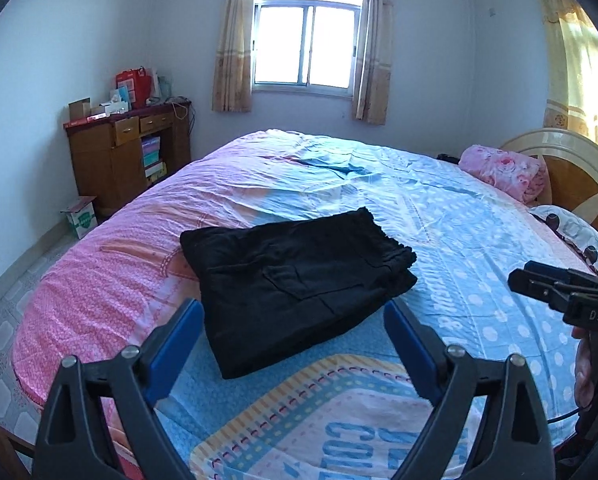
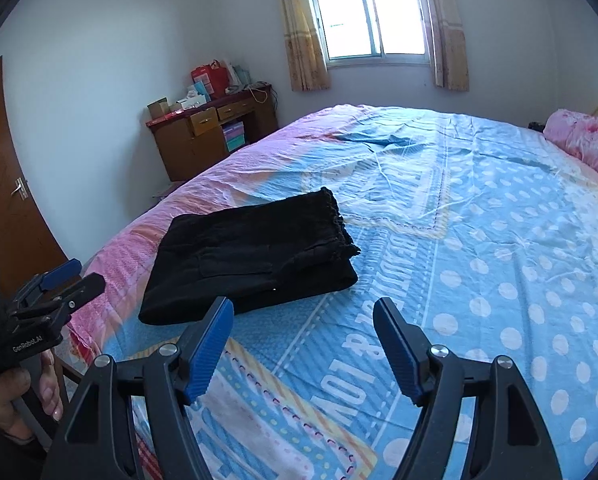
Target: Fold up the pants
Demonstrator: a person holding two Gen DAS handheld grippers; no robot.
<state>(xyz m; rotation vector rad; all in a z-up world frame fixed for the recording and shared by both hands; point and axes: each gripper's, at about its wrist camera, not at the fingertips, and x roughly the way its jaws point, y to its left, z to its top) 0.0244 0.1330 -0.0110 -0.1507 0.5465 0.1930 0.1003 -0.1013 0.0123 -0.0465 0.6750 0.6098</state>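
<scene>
The black pants (image 1: 295,284) lie folded in a compact rectangle on the bed, also in the right wrist view (image 2: 251,256). My left gripper (image 1: 295,316) is open and empty, held above the bed just in front of the pants. My right gripper (image 2: 303,312) is open and empty, to the right of and in front of the pants. The right gripper shows at the right edge of the left wrist view (image 1: 563,296). The left gripper shows at the left edge of the right wrist view (image 2: 39,312), held in a hand.
The bed has a pink and blue patterned sheet (image 1: 459,240). A pink rolled blanket (image 1: 503,172) and a pillow (image 1: 575,236) lie by the headboard. A wooden desk (image 1: 131,152) with boxes stands at the far left wall. A door (image 2: 7,180) is on the left.
</scene>
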